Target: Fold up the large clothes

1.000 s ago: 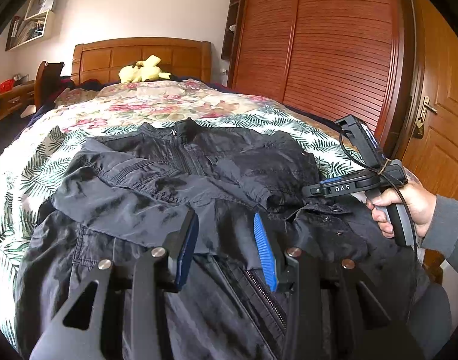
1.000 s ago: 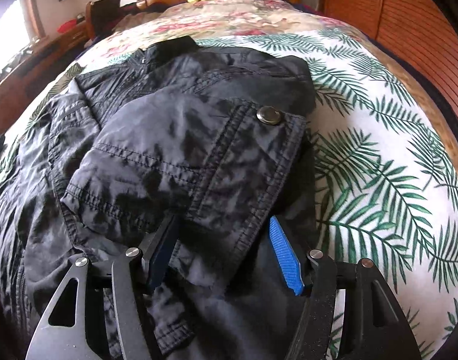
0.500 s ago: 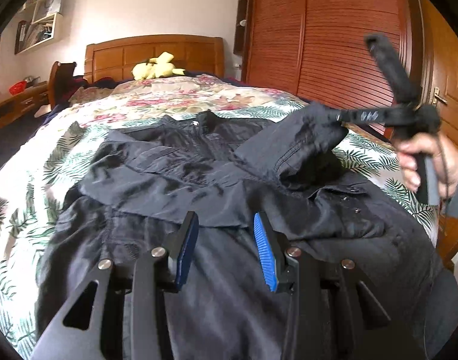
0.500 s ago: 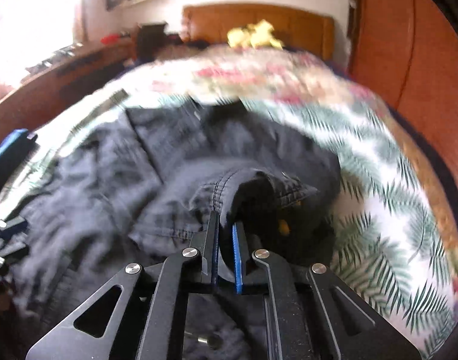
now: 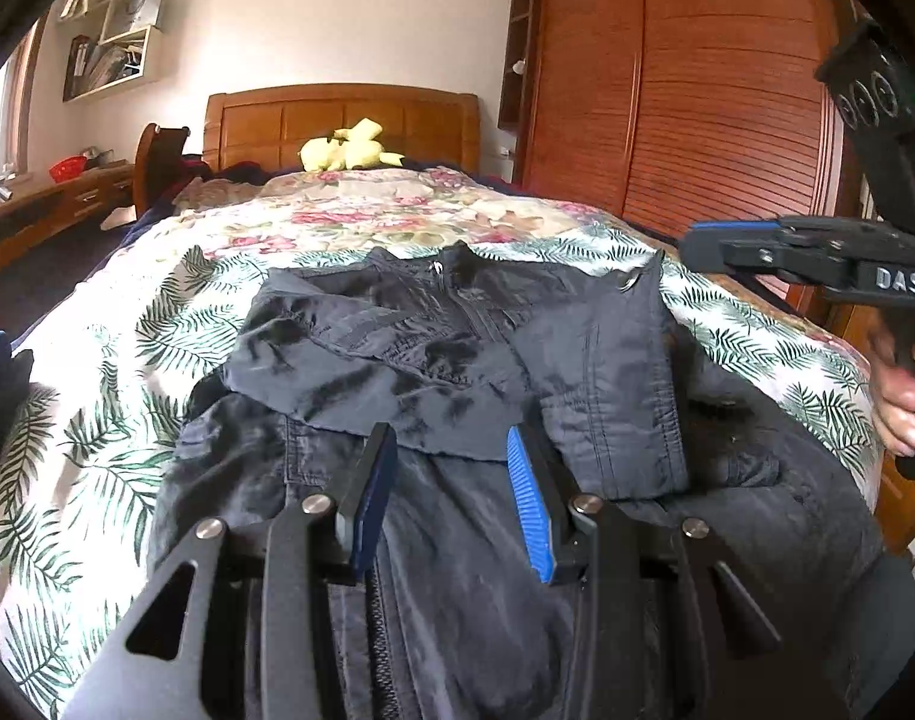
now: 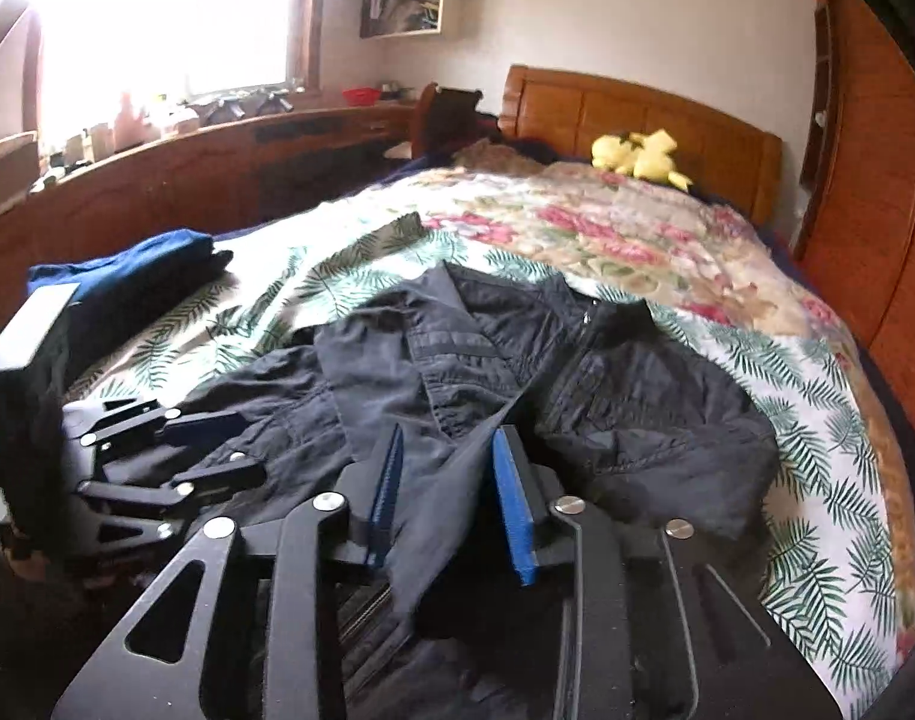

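A dark grey jacket (image 5: 457, 372) lies front up on the bed, both sleeves folded in across its chest; it also shows in the right wrist view (image 6: 517, 372). My left gripper (image 5: 451, 498) is open and empty just above the jacket's lower front near the zip. My right gripper (image 6: 448, 492) is open and empty above the jacket's right side. In the left wrist view the right gripper (image 5: 697, 240) hangs in the air at the right, clear of the folded right sleeve (image 5: 613, 372). The left gripper (image 6: 217, 450) shows at the left in the right wrist view.
The bed has a leaf and flower patterned cover (image 5: 157, 324) and a wooden headboard (image 5: 337, 120) with a yellow plush toy (image 5: 349, 147). A wooden wardrobe (image 5: 667, 90) stands right of the bed. Folded blue clothes (image 6: 133, 276) lie at the bed's left edge. A long desk (image 6: 187, 162) runs under the window.
My right gripper shut on the right sleeve's cuff, carried it up over the chest, laid it down lengthwise, then opened and lifted away. My left gripper stayed open over the hem.
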The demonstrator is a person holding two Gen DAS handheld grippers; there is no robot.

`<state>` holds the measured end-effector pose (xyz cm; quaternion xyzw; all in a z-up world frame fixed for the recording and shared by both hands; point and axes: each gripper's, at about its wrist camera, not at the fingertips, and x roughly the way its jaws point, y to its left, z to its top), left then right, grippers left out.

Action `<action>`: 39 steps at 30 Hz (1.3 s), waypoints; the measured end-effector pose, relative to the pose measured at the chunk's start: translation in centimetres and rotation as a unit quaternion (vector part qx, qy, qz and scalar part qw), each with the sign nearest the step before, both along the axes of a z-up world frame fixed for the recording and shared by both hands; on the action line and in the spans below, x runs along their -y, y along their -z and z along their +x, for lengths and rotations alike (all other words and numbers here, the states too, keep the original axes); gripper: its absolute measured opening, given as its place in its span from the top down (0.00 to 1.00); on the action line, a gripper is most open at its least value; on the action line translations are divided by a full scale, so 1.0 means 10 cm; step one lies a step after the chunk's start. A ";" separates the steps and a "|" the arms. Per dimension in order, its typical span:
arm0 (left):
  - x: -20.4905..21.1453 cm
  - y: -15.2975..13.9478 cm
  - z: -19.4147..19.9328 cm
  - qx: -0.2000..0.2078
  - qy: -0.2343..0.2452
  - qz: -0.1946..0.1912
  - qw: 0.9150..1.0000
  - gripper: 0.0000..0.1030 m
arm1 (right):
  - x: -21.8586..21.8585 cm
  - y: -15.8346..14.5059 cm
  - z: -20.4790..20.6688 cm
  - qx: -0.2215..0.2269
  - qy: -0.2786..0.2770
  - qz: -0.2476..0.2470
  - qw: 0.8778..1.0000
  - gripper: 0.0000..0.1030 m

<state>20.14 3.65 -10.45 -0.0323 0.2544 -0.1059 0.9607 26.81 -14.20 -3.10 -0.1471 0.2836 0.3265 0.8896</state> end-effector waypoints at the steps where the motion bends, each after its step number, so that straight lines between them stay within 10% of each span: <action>1: -0.01 -0.01 -0.01 0.002 0.000 -0.001 1.000 0.64 | 0.01 -0.01 -0.02 -0.001 -0.001 0.003 1.000 0.65; 21: 0.46 -0.05 -0.06 -0.006 0.059 0.024 0.998 0.64 | 1.25 0.82 0.07 -0.051 0.175 0.025 0.983 0.61; 39: 1.93 -0.03 0.57 -0.096 0.098 0.123 0.983 0.64 | 2.05 0.89 -0.22 -0.047 0.196 0.029 0.979 0.52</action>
